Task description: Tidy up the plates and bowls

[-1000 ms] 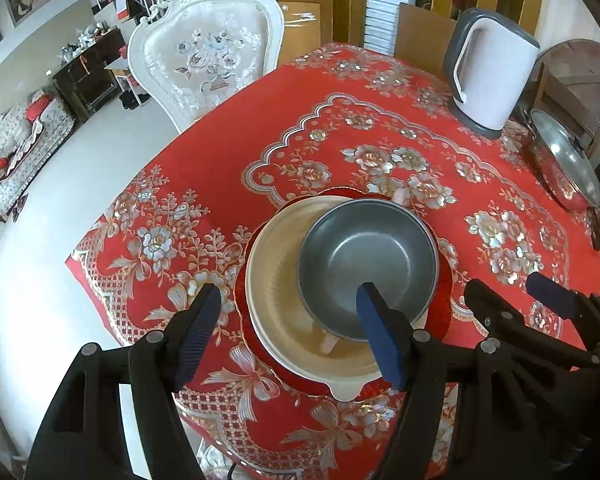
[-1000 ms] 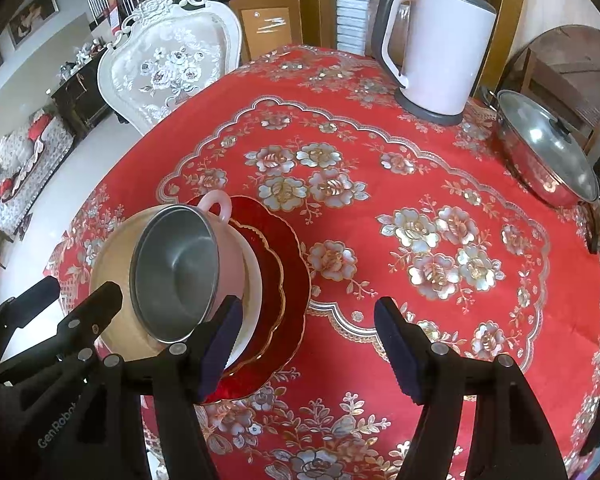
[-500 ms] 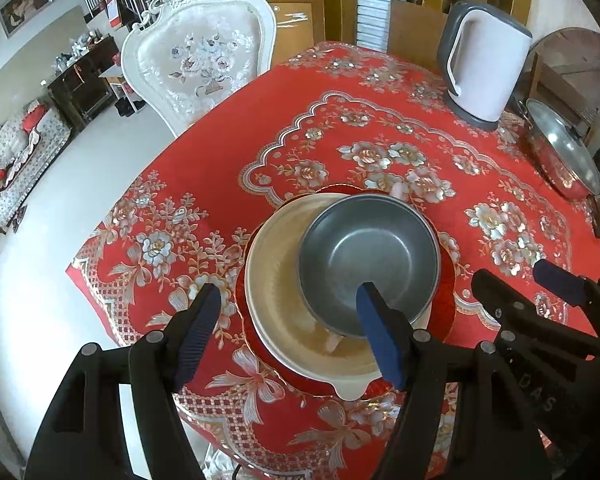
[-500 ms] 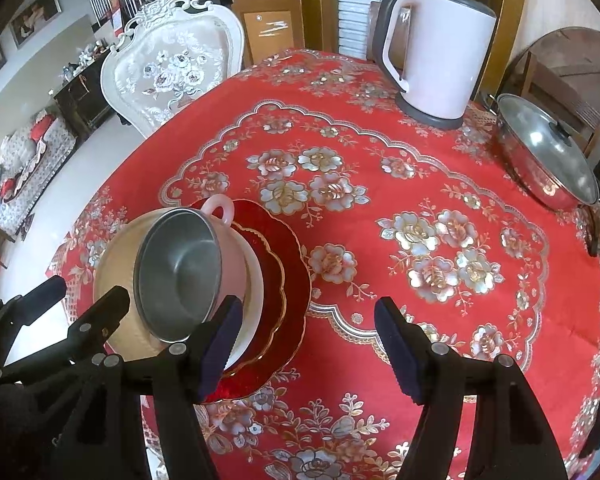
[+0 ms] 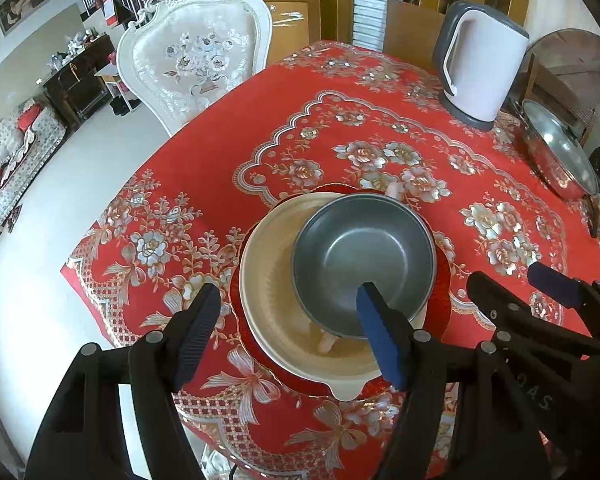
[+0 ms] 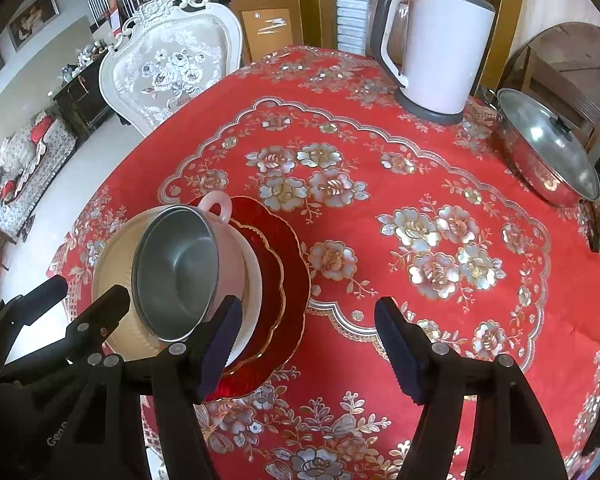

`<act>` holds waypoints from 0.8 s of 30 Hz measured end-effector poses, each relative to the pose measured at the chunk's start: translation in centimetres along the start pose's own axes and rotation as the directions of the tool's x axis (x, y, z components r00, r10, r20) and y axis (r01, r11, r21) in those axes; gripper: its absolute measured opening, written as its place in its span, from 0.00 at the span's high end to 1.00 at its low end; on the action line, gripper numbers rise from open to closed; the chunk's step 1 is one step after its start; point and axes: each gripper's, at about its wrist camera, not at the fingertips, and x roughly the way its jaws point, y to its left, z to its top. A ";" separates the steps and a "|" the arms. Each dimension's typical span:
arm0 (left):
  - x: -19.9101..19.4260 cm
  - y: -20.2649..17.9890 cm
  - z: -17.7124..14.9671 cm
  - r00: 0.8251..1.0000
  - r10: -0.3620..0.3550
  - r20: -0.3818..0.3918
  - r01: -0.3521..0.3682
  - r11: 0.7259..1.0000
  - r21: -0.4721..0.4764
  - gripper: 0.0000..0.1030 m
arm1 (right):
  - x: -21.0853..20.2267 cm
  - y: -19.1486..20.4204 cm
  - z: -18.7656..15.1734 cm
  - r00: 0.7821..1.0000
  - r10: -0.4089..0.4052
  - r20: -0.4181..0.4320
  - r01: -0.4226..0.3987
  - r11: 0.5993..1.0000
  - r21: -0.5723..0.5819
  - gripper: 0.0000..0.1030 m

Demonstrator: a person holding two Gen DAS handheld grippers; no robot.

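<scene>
Two grippers hang over the worktop [image 6: 340, 340], both spread wide and holding nothing: the left gripper [image 5: 288, 336] and the right gripper [image 6: 308, 344]. "Gen" shows on the left one's body. Just ahead of the left gripper is one stack: a steel bowl [image 5: 364, 268] in a cream bowl [image 5: 272, 280] on one red plate [image 6: 288, 280]. Beyond stand one kettle [image 6: 436, 48], one lidded pot [image 6: 548, 152] and one chair [image 5: 196, 64].
</scene>
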 end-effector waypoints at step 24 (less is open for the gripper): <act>0.0 -0.3 0.0 1.000 -0.002 -0.001 0.002 1.000 0.005 0.32 | 0.6 -0.4 -0.2 1.000 0.002 -0.018 -0.002 1.000 0.011 0.31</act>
